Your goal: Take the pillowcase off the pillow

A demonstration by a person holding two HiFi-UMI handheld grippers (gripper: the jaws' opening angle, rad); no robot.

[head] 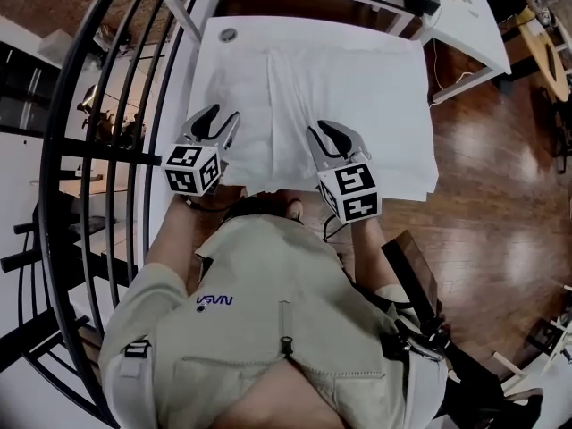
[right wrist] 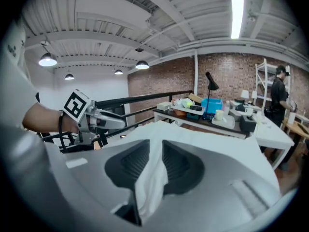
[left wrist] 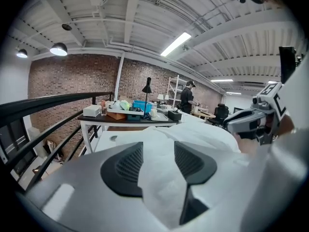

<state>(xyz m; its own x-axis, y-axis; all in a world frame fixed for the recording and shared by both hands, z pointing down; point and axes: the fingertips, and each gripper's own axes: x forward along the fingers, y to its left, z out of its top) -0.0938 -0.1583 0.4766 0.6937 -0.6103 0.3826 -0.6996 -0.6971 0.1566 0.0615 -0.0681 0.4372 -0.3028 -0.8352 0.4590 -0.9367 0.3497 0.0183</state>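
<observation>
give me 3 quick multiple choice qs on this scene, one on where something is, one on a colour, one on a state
1. The pillow lies:
A on the floor
B on the white table
C on a chair

2. The pillowcase is:
A blue
B white
C striped

3. The right gripper is:
A wide open and empty
B shut on a cable
C shut on pillowcase cloth

Answers:
1 B: the head view shows it flat on the table.
2 B: its cloth is white in every view.
3 C: the right gripper view shows a white fold pinched between its jaws.
</observation>
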